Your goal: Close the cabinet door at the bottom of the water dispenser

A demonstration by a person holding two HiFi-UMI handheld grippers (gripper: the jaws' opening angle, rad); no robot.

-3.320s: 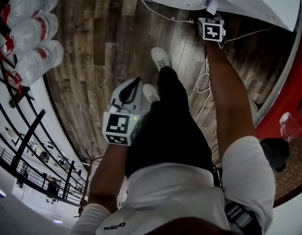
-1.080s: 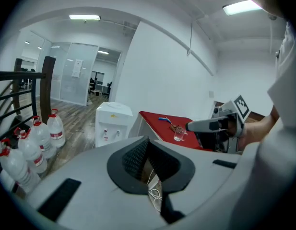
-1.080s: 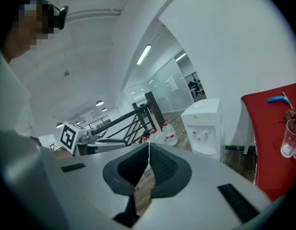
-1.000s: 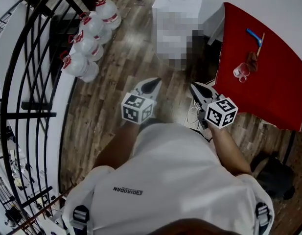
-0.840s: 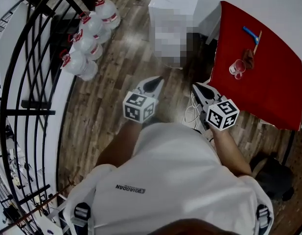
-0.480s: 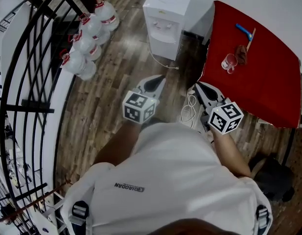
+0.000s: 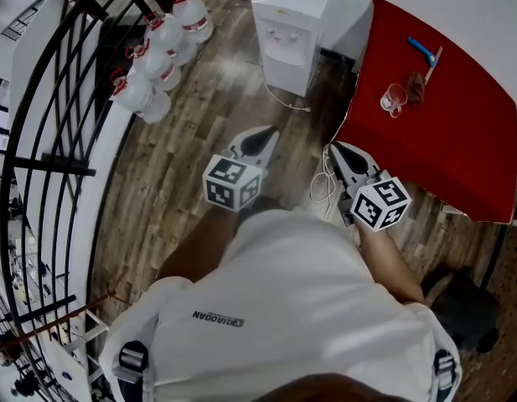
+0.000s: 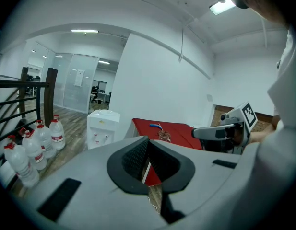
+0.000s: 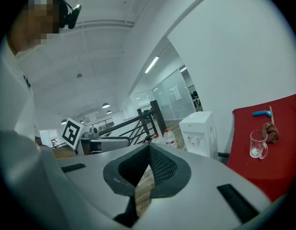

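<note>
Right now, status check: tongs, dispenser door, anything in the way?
Left tongs and right tongs shut, empty. Water dispenser ahead, not touched; cabinet door too small to judge. White cable on floor near right tongs.

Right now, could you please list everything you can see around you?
red-covered table: one, red, right side
white plastic water dispenser: one, white, left of the table
black metal railing: one, black, far left
clear water jugs with red caps: at least four, clear, beside the railing
clear glass mug: one, clear, on the table
blue tool: one, blue, on the table
white cable: one, white, on wooden floor
left gripper, right gripper: one each, grey, both shut and empty
</note>
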